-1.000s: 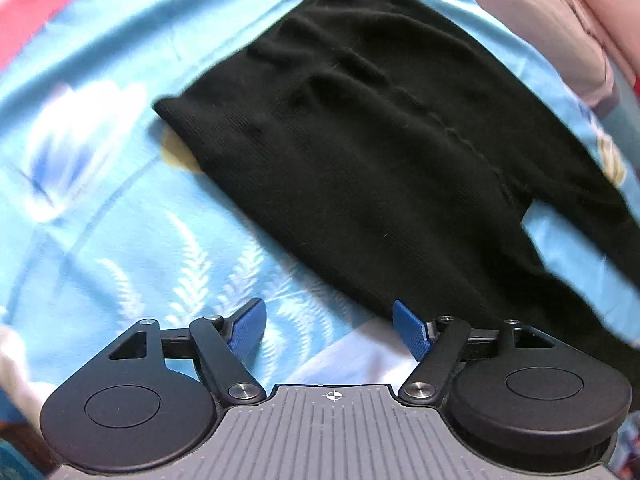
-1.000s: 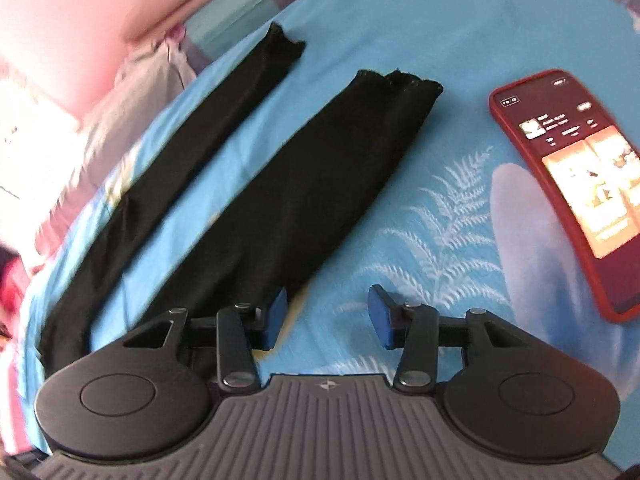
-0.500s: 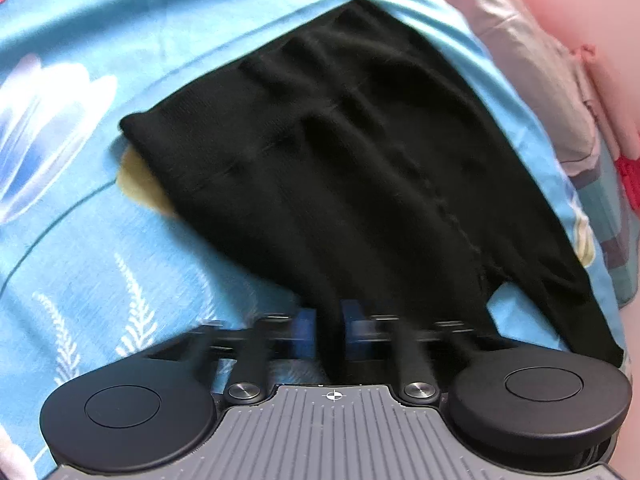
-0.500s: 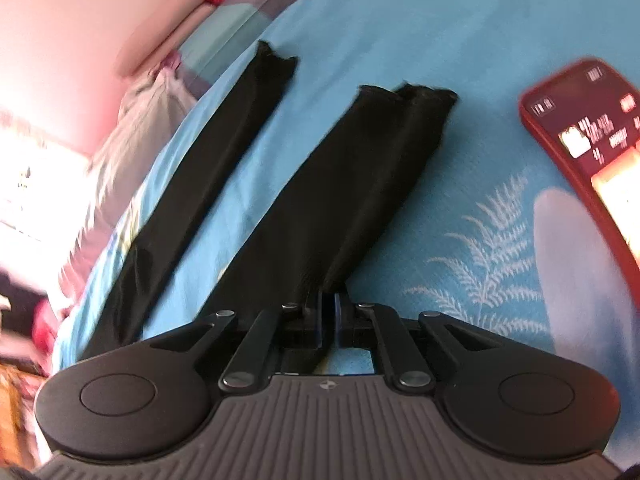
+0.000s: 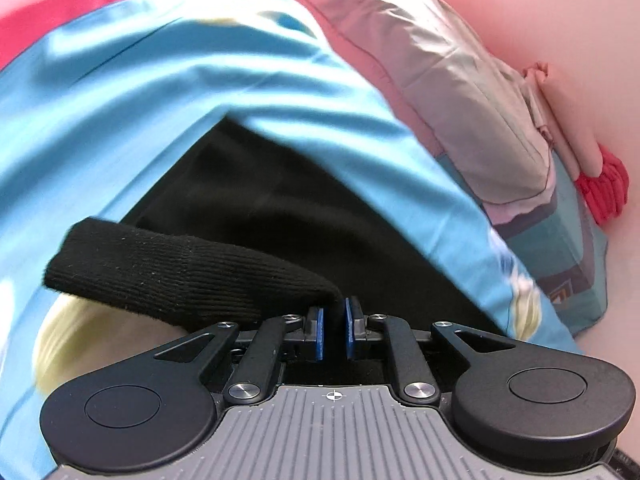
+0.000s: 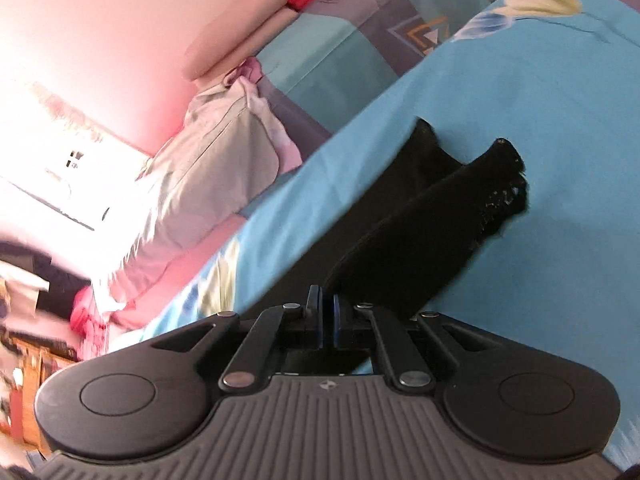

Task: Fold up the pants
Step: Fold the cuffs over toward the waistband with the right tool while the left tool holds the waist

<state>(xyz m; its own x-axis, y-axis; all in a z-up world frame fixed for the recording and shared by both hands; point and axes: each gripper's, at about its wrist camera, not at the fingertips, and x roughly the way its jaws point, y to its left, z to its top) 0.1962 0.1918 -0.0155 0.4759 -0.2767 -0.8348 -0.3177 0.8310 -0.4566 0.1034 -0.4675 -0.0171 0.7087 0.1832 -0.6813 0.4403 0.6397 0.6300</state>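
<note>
The black pants [image 5: 280, 216] lie on the blue bed sheet [image 5: 140, 92], partly lifted: in the left wrist view a ribbed edge near the waist [image 5: 180, 276] rises off the sheet and runs into the left tongs [image 5: 334, 334], whose blue pads are drawn close together on that fabric. In the right wrist view 1 leg [image 6: 420, 236] is raised off the sheet and feeds into the right tongs [image 6: 326, 322], which are pressed nearly together on the cloth, while the other leg [image 6: 404, 168] lies flat on the sheet just beyond it, towards the pillow [image 6: 208, 168]. It looks like the near half is being carried over the far half for a lengthwise fold. The hold on each side seems to catch only a thin pinch of knit, so the cloth could slip out if pulled hard. If the 2 tongs travel unevenly, the raised leg would likely land skewed across the flat one. The stretchy knit may also drag the lower layer along the sheet and bunch it.
</note>
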